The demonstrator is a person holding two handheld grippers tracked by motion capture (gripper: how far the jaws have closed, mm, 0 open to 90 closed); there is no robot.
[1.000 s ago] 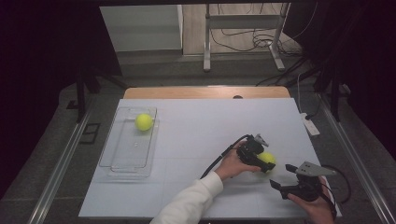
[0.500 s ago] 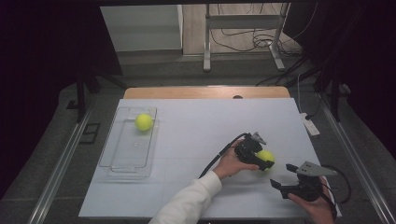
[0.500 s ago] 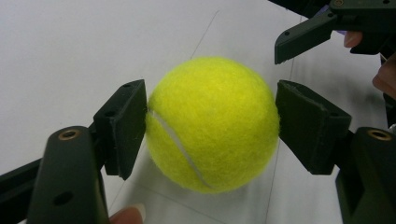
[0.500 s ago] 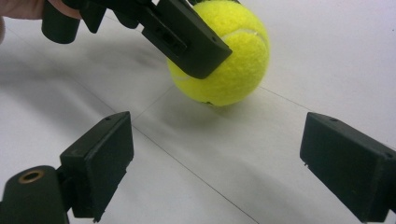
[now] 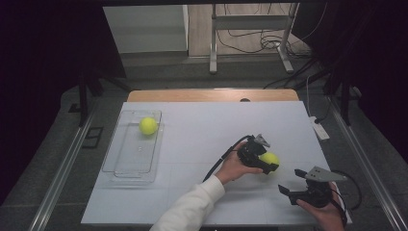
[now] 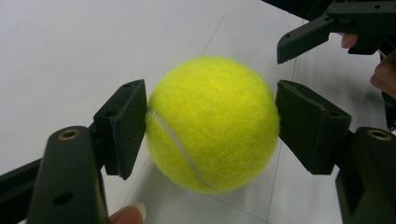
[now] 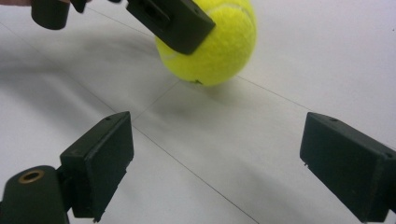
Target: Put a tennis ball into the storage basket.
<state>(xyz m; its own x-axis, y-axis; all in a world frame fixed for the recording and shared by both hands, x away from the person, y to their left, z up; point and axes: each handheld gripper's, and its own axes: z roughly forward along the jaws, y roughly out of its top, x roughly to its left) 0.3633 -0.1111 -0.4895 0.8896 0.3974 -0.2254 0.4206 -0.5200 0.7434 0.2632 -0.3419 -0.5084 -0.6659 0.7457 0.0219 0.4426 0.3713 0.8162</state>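
smooth white table point(image 5: 202, 139), fuzzy round tennis ball point(image 6: 212, 123)

The left gripper point(image 5: 267, 162) hides part of the tennis ball point(image 5: 270, 158) in the high view; the right gripper view crops the ball's top.

No legible text, label, brand, number or sign is showing anywhere in these views. The tennis ball point(image 6: 212, 123) is presenting only its plain white seam, with no printed maker's mark facing the cameras. The white table point(image 5: 202, 125) is carrying thin ruled lines but no writing.
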